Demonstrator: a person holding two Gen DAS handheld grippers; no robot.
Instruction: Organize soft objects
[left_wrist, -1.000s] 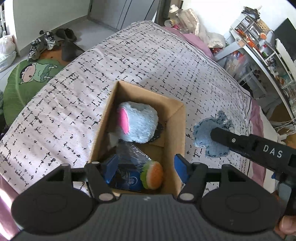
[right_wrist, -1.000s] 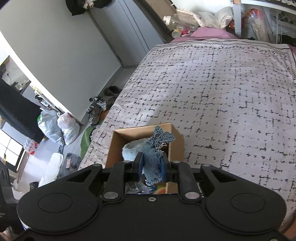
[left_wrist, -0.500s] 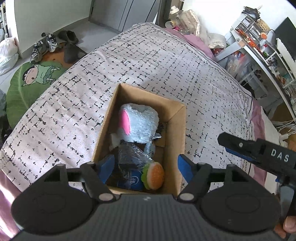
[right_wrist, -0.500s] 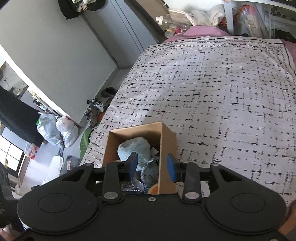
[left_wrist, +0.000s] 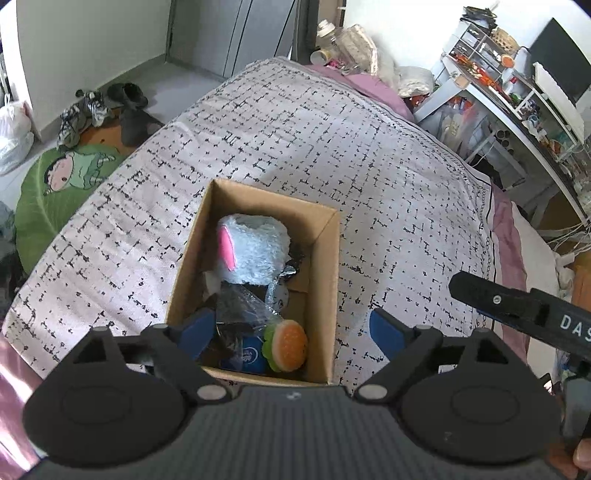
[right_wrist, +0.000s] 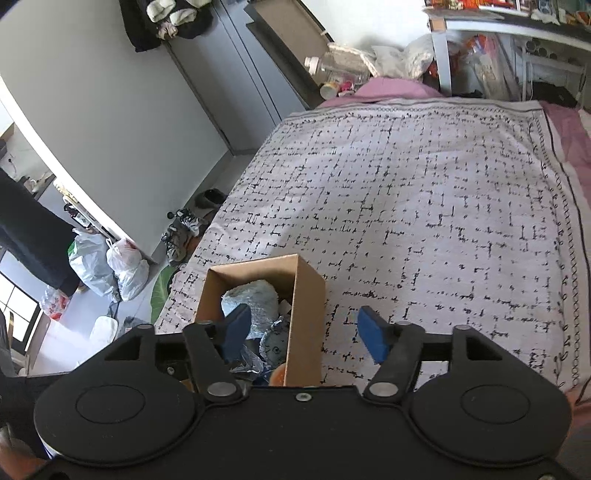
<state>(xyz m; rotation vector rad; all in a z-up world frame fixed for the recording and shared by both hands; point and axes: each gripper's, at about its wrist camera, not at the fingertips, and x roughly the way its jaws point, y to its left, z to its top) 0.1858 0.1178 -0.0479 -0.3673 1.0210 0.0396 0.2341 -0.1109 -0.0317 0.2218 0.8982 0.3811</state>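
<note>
Where the cardboard box (left_wrist: 325, 258) sits at lower centre of the left wrist view, we see it open-topped, brown and nearly full. Inside lie a fluffy light-blue plush (left_wrist: 255, 247) with a pink patch toward the far end, a crinkled clear bag (left_wrist: 240, 306) in the middle, a burger toy (left_wrist: 286, 345) at the near right corner, and a grey-blue fabric toy (right_wrist: 273, 341) against the right wall in the right wrist view.

We hold the left gripper (left_wrist: 291, 332) over the near end of the box, fingers spread wide and gripping nothing. We hold the right gripper (right_wrist: 304, 328) above the box's right wall, fingers likewise wide apart and empty.

The box stands on the patterned bedspread (left_wrist: 388, 184), near its lower-left edge; broad bare cloth extends to the upper right of both frames. Floor and shoes (left_wrist: 85, 114) lie beyond the left edge.

Compared with one second ago, the fabric toy has left the right fingers and now rests in the box, and those fingers have parted.
</note>
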